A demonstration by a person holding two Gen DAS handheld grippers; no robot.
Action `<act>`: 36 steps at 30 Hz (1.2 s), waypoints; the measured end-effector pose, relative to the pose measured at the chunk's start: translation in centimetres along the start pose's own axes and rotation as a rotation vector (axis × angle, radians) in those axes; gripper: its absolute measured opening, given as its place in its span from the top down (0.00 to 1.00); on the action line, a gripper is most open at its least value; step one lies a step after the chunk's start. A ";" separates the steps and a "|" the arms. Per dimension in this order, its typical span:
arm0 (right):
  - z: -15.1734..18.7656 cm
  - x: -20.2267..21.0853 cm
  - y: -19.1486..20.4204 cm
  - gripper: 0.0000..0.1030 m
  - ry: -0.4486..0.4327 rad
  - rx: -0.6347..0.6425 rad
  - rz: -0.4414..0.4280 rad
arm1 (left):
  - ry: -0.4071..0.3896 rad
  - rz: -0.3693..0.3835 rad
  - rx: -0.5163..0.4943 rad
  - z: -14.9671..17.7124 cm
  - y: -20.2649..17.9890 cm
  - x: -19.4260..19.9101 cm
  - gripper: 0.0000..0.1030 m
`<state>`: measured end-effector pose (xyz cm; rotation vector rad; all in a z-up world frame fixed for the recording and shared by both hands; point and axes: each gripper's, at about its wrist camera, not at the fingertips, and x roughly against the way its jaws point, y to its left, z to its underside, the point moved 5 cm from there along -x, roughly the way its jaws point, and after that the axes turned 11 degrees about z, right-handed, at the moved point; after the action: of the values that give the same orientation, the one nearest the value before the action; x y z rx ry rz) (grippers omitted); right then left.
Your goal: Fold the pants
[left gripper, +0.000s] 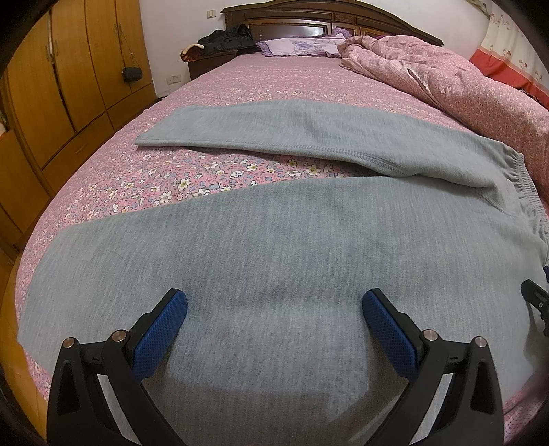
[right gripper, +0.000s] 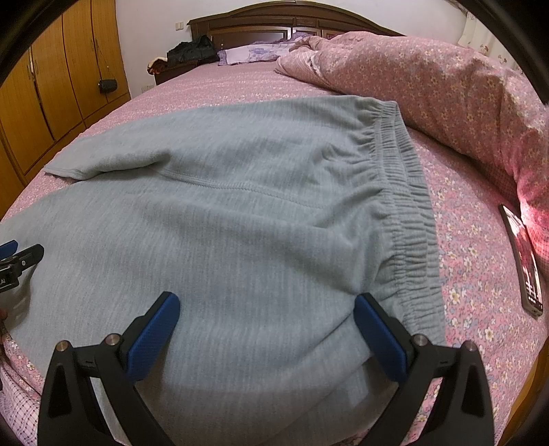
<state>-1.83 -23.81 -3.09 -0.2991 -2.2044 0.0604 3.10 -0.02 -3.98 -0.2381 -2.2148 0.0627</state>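
Count: one pants [left gripper: 274, 247], two legs; one bed [left gripper: 240, 79]; one quilt [left gripper: 446, 75]; one pillow [left gripper: 298, 46]; one phone [right gripper: 526, 260]; two hand-held grippers.
Pants: grey, spread flat on the bed near its foot edge, legs running toward the bed's left edge and parted in a V, waistband [right gripper: 408, 206] toward the right edge.
Left hand-held gripper [left gripper: 274, 308]: jaws wide apart, holding nothing, poised over the near leg; whether the pads touch the cloth cannot be told.
Right hand-held gripper [right gripper: 267, 312]: jaws wide apart, holding nothing, over the seat of the pants, its right finger [right gripper: 377, 329] just beside the waistband.
Left view only: both legs at full length with floral sheet showing between them; the right gripper's tip at the right border.
Right view only: the whole waistband, the phone lying near the bed's right edge just beside the quilt, and the left gripper's tip at the left border.
Both views: wardrobe [left gripper: 68, 85] left of the bed, headboard [left gripper: 329, 17] at the far end.
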 end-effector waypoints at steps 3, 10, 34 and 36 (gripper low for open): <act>0.0 0.1 0.1 0.00 0.000 0.000 0.001 | 0.000 0.000 0.000 0.0 0.0 0.0 0.03; 0.0 0.0 0.1 0.00 0.000 0.003 0.004 | 0.000 0.001 0.001 0.0 0.0 0.0 0.03; -5.0 0.6 -1.2 0.00 0.126 0.055 -0.130 | 0.071 0.068 -0.139 -5.2 -2.4 2.9 0.04; -6.4 0.9 -1.2 0.00 0.104 0.078 -0.128 | 0.076 0.060 -0.138 -6.5 -2.1 2.8 0.04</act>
<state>2.49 -25.20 1.66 -0.1150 -2.1072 0.0593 6.28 -1.79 2.45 -0.3777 -2.1386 -0.0656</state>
